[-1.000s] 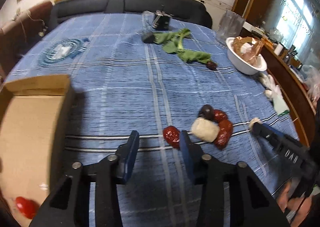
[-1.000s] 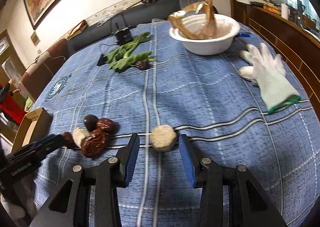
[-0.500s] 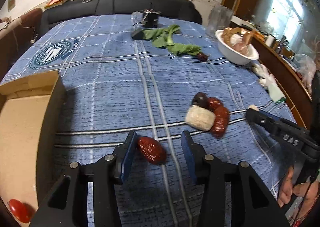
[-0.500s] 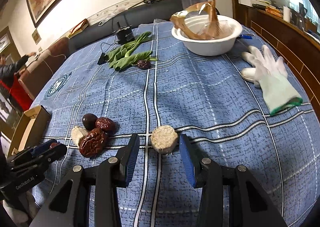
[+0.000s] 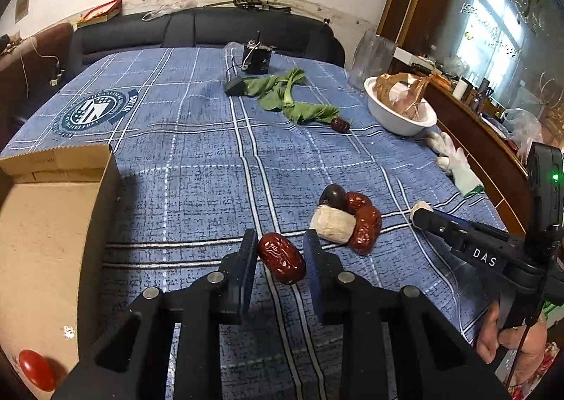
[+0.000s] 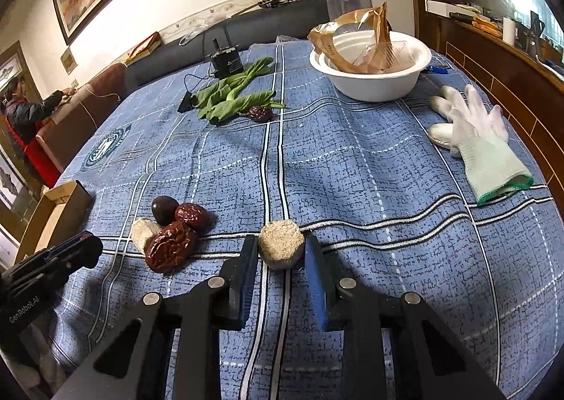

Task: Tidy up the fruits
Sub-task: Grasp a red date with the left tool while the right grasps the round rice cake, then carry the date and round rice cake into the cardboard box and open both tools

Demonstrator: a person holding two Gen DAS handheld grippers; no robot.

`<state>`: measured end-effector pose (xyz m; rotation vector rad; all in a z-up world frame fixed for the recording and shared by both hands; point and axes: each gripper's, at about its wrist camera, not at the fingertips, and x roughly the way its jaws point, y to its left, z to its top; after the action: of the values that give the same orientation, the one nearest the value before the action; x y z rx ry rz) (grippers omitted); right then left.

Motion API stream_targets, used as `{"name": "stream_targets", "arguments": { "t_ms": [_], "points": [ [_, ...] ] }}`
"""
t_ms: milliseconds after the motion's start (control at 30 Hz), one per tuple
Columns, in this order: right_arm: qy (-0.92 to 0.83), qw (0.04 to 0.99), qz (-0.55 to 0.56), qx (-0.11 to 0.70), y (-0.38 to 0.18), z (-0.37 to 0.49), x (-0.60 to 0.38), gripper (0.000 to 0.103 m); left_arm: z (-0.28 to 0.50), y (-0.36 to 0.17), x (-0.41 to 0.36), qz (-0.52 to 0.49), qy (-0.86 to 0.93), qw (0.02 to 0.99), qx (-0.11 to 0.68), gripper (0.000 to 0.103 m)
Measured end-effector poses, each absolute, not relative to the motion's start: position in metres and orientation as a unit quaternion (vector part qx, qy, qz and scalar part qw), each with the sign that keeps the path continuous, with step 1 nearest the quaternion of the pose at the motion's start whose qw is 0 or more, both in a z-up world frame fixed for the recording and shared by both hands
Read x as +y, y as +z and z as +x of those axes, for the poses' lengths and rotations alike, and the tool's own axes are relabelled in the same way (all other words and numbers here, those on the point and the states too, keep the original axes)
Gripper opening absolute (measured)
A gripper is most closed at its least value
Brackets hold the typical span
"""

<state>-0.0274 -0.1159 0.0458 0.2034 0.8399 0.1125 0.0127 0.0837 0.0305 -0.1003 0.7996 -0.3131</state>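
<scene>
While the left gripper [image 5: 278, 252] clamps a red date [image 5: 281, 262] just above the blue cloth [image 5: 197, 167], the right gripper [image 6: 278, 252] is closing on a tan chunk [image 6: 281, 247]. Between them lies a pile of 4 fruits [image 5: 347, 218]; a box [image 5: 46, 241] sits left.

A white bowl [image 6: 370, 79] holding a crumpled wrapper [image 6: 349, 37] sat at upper right, a white glove [image 6: 483, 146] lay below it, and green leaves [image 6: 232, 97] lay left.
</scene>
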Motion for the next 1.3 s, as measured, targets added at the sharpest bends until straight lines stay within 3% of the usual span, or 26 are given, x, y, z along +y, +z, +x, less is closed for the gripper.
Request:
{"name": "stream_targets", "arguments": {
  "t_ms": [267, 567, 867, 1233, 1300],
  "points": [
    [0.072, 0.919, 0.089, 0.378, 0.073, -0.048, -0.097, 0.029, -0.01, 0.059, 0.106, -0.08, -0.145, 0.92, 0.356, 0.025],
    [0.206, 0.905, 0.067, 0.366, 0.118, -0.079, 0.008, 0.03, -0.062, 0.085, 0.217, -0.107, -0.047, 0.926, 0.359, 0.026],
    [0.299, 0.867, 0.016, 0.399, 0.106, -0.077, 0.137, 0.03, -0.047, 0.064, 0.308, -0.104, 0.051, 0.905, 0.409, 0.026],
    [0.302, 0.845, -0.032, 0.441, 0.065, -0.044, 0.199, 0.031, -0.028, 0.049, 0.327, -0.109, 0.069, 0.887, 0.443, 0.026],
    [0.304, 0.843, -0.028, 0.444, 0.062, -0.043, 0.201, 0.031, -0.029, 0.049, 0.326, -0.106, 0.068, 0.888, 0.443, 0.036]
  ]
}}
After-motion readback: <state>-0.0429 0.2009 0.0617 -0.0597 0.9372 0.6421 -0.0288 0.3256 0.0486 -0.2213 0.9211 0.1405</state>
